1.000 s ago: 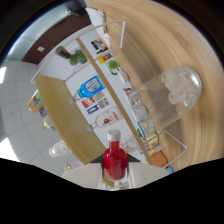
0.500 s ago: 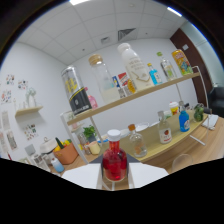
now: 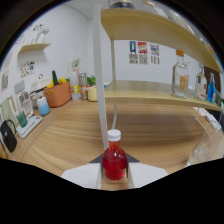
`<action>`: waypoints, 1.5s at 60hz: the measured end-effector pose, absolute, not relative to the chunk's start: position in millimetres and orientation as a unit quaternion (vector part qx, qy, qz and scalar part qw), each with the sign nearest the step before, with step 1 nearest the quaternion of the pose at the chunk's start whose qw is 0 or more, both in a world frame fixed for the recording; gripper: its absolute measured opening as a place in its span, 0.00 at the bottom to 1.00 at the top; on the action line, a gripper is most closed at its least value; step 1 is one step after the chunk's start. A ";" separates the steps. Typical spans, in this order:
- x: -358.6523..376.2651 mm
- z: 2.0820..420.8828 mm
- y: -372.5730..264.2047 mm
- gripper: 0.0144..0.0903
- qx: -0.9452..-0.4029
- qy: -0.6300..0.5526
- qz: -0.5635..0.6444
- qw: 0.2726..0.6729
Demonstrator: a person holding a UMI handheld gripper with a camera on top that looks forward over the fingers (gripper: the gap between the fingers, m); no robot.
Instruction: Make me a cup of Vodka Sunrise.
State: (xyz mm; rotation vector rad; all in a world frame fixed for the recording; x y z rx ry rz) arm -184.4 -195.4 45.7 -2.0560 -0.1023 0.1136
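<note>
A small round bottle of red liquid (image 3: 114, 164) with a white cap stands upright between my fingers. My gripper (image 3: 114, 175) is shut on it, with the white fingers (image 3: 82, 176) pressing its lower body from both sides. The bottle is carried above a wooden counter (image 3: 75, 132). Beyond it, a clear spirit bottle with an orange label (image 3: 180, 75) stands on a wooden shelf (image 3: 150, 92) to the right. A blue bottle (image 3: 212, 88) stands further right on that shelf.
A white shelf post (image 3: 101, 85) rises just beyond the red bottle. At the left are an orange basket (image 3: 58, 94), a yellow cup (image 3: 92, 93), small cups and a tray (image 3: 27, 125). A clear glass object (image 3: 206, 150) sits at the right on the counter.
The view has swung from tilted to level and turned toward the shelf's lower board and counter. The red bottle stayed gripped between the fingers throughout.
</note>
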 end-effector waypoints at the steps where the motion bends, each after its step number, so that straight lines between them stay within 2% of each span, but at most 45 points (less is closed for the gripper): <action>1: -184.2 43.6 -195.4 0.26 -0.858 -0.044 0.048 0.509; 13: -188.3 17.2 -200.0 0.27 -0.879 -0.048 0.048 0.472; 26: -189.2 17.5 -210.4 0.28 -0.875 -0.065 0.050 0.477; 41: -185.9 11.4 -225.6 0.30 -0.884 -0.072 0.055 0.458; 43: -186.5 10.4 -227.3 0.35 -0.886 -0.074 0.058 0.455; 46: -187.8 11.3 -230.6 0.50 -0.887 -0.077 0.065 0.451; 48: -189.5 15.0 -232.7 0.79 -0.886 -0.081 0.072 0.451; 50: -189.9 21.3 -235.3 0.94 -0.883 -0.085 0.076 0.454; 51: -189.6 24.8 -236.7 0.95 -0.882 -0.088 0.077 0.456; 53: -186.7 33.6 -239.3 0.92 -0.880 -0.090 0.076 0.461; 65: -162.4 116.7 -263.7 0.94 -0.845 -0.080 0.088 0.521; 72: -132.8 150.3 -286.0 0.94 -0.832 -0.072 0.085 0.543; 78: -97.9 158.3 -303.9 0.94 -0.831 -0.064 0.075 0.547; 90: -13.4 144.2 -332.5 0.94 -0.846 -0.044 0.033 0.531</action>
